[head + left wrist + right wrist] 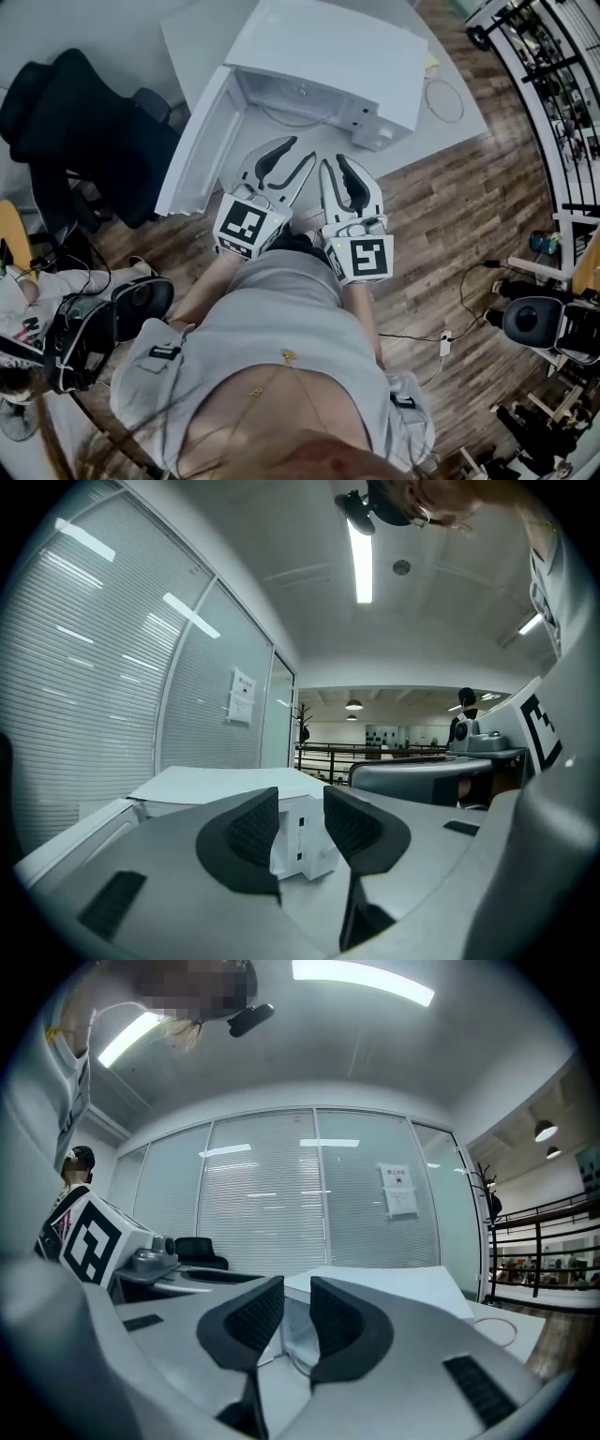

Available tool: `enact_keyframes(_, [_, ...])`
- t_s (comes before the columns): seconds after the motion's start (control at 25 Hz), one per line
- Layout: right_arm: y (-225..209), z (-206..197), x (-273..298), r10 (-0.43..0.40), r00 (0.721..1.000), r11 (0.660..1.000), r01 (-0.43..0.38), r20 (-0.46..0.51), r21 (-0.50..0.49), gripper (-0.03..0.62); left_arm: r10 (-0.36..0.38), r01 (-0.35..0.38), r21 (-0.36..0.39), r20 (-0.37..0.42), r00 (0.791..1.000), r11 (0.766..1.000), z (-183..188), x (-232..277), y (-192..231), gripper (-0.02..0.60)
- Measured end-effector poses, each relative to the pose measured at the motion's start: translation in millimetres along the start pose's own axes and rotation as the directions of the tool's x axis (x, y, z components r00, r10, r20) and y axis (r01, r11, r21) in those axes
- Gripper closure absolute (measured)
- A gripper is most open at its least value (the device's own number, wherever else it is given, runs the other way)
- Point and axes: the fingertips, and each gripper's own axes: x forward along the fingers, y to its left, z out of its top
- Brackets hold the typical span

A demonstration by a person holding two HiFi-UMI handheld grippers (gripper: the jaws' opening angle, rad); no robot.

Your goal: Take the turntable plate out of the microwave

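Left claw [300, 156], right claw [334, 167] agape before open microwave [328, 52]; wall notice [400, 1190] illegible.

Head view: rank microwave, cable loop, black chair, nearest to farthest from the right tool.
1. Microwave: straight ahead of the right tool, door swung open to the left.
2. Cable loop: on the table, to the microwave's right.
3. Black chair: far left of the view, past the microwave.
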Motion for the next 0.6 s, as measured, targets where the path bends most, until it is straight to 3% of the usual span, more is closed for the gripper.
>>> enact_keyframes(0.6, [14, -17, 46, -0.066, 0.997, 0.998, 0.065, -0.028, -0.015, 0.500, -0.050, 0.050, -0.047, 0.001, 0.999, 0.998, -13, -4, 46, 0.426])
